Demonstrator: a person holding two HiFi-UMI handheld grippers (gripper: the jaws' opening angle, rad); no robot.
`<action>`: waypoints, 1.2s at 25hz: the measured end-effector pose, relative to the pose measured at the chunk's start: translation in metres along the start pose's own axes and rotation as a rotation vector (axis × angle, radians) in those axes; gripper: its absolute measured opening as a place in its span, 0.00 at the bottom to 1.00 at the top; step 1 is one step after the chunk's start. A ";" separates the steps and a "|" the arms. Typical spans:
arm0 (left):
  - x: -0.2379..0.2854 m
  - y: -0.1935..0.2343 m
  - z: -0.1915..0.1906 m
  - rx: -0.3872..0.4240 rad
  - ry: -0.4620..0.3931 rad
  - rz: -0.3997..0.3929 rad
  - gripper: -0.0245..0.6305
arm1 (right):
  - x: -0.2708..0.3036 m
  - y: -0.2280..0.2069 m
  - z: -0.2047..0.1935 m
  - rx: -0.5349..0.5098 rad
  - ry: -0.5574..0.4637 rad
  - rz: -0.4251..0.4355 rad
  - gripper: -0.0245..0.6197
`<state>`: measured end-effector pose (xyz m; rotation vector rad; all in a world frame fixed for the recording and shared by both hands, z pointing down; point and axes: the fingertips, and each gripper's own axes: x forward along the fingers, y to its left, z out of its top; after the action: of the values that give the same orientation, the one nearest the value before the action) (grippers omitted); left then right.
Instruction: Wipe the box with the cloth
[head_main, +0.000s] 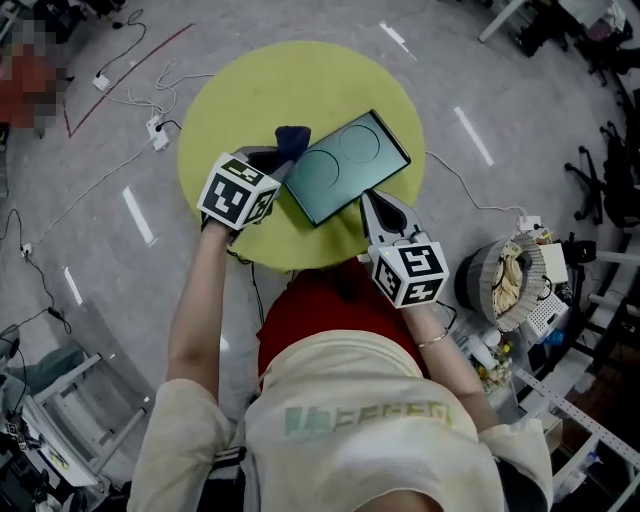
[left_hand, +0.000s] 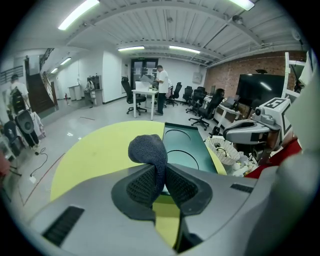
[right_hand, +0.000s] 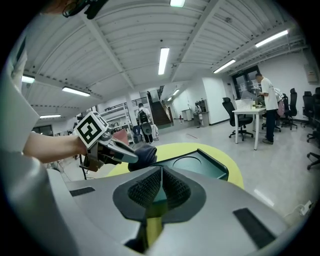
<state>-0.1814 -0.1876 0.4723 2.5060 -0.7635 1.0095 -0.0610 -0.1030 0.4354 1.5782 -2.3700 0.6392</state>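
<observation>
two grippers are over a round yellow-green table (head_main: 250, 90). a dark green box (head_main: 345, 165) lies flat on the table, near its middle. the box has two round rings on its top.

the left gripper (head_main: 281, 158) is at the left corner of the box. its jaws are squeezed tight on a dark blue cloth (head_main: 292, 138). in the left gripper view the cloth (left_hand: 148, 150) sticks up from between the jaws like a soft lump, and the box (left_hand: 185, 147) lies just behind it. the cloth touches the corner of the box or is just beside it; i cannot tell which.

the right gripper (head_main: 372, 200) is at the near right edge of the box. in the right gripper view its jaws are almost together, and a thin bit of the green box (right_hand: 200, 165) shows between them, so they seem to pinch the edge of the box. that view also shows the left gripper (right_hand: 131, 157) with the cloth (right_hand: 142, 155) on the far side of the box.

some white cables (head_main: 130, 100) lie on the grey floor to the left of the table. one round basket (head_main: 505, 275) full of stuff stands on the floor to the right. far off in the room, a person (left_hand: 161, 87) stands by a white desk with black chairs around.
</observation>
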 end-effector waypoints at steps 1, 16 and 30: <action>-0.004 -0.001 -0.002 -0.002 0.001 -0.002 0.15 | 0.000 0.003 0.000 -0.006 0.002 0.007 0.10; -0.054 0.041 -0.053 -0.309 -0.072 0.324 0.15 | -0.002 0.005 -0.005 -0.026 0.012 0.074 0.10; -0.023 -0.025 -0.070 -0.507 -0.152 0.270 0.15 | -0.040 -0.018 -0.024 -0.015 0.037 0.081 0.10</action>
<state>-0.2183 -0.1260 0.5016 2.0871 -1.2525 0.6028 -0.0298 -0.0648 0.4440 1.4581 -2.4169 0.6598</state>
